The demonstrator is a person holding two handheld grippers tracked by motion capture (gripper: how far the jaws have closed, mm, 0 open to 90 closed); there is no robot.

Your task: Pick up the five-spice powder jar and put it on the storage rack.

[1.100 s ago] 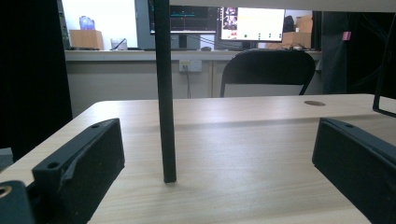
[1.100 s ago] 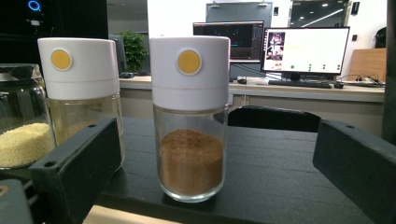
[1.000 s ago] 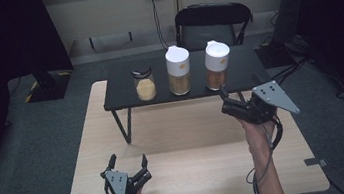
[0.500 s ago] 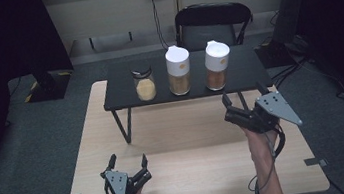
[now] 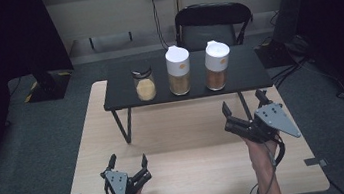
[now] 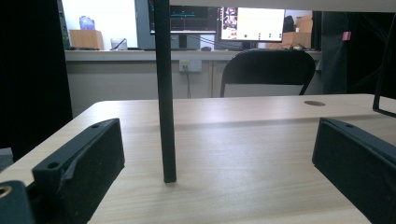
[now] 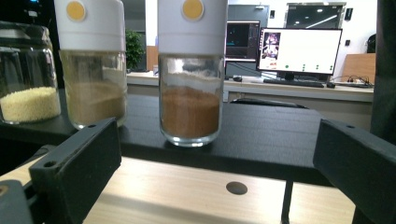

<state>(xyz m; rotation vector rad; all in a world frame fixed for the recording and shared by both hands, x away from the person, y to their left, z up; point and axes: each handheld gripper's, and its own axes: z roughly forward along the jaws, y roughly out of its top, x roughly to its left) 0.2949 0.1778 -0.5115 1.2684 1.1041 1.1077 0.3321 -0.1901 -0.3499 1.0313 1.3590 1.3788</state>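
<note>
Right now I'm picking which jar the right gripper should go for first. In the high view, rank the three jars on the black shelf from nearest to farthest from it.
From the right gripper:
1. Right white-capped jar, right end of the row.
2. Middle white-capped jar, centre.
3. Small glass jar, left end.

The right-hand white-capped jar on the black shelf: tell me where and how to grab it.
Take the right jar around its clear glass body, below the white cap, coming level from the front with the open right gripper, probably. The jar stands upright, its round sides are free, and the middle jar stands apart from it.
</note>
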